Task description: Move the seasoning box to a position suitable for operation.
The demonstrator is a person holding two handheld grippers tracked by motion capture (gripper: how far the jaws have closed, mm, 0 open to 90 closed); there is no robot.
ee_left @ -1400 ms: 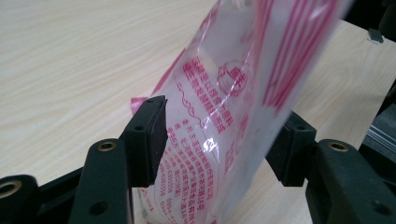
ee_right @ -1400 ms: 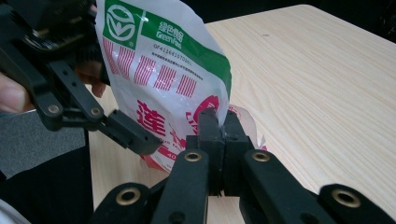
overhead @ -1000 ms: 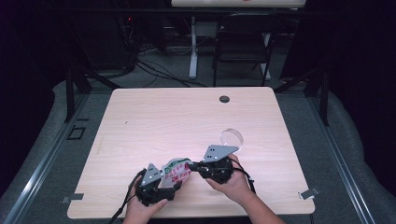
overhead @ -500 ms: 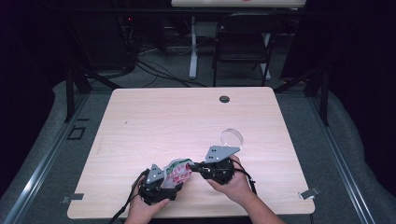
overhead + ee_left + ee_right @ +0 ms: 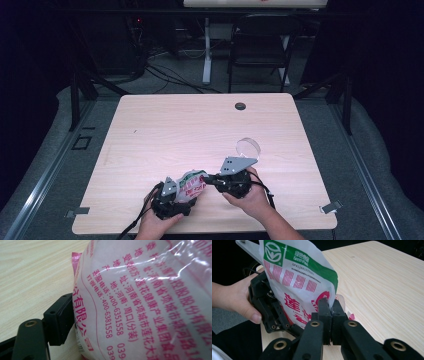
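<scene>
Left hand-held gripper (image 5: 172, 197) is clamped on the body of the plastic bag (image 5: 192, 183), w/ the right hand-held gripper (image 5: 329, 315) pinched tight on the bag's edge right next to it, both just above the desk (image 5: 200, 130). Looks like the tear-it-open step, so next prob needs the two pulling apart w/o slipping.

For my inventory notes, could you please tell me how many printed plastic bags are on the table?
1: the printed plastic bag sits near the table's front edge, between both tools.
</scene>
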